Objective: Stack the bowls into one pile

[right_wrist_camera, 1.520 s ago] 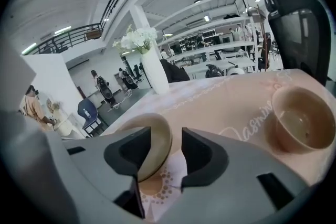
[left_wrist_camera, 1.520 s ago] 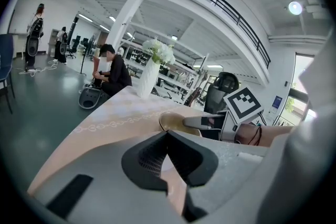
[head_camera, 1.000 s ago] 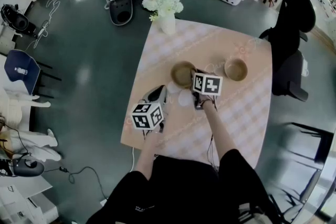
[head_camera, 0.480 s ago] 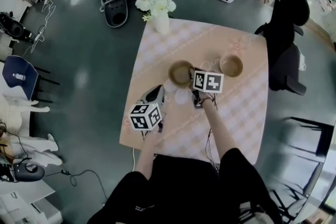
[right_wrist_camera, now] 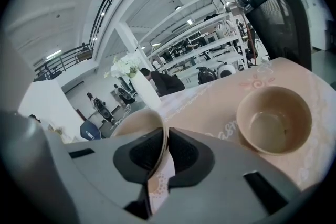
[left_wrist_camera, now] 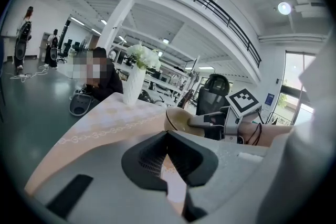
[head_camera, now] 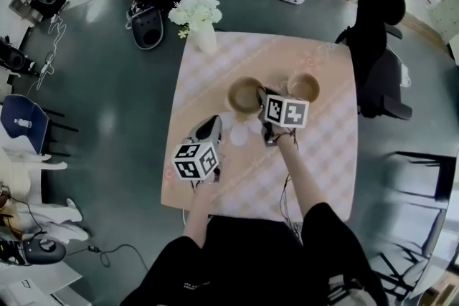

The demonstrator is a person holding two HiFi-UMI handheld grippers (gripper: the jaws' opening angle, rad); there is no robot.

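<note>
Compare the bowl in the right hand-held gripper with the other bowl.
The held bowl is pinched at its rim by the right hand-held gripper; the other bowl stands free. The held bowl is tilted; the other bowl sits upright on the table. Both are tan and empty.

left gripper (left_wrist_camera: 167, 134) grey | right gripper (right_wrist_camera: 166, 145) grey | marker cubes (head_camera: 195, 160) black-white | clothes (head_camera: 244, 254) black

Head view: high overhead, steeply down on pink checked square table (head_camera: 323, 168). Gripper views: low over tabletop, facing far edge. All share white vase of flowers (head_camera: 203, 36), left tan ceramic bowl (head_camera: 245, 93).
</note>
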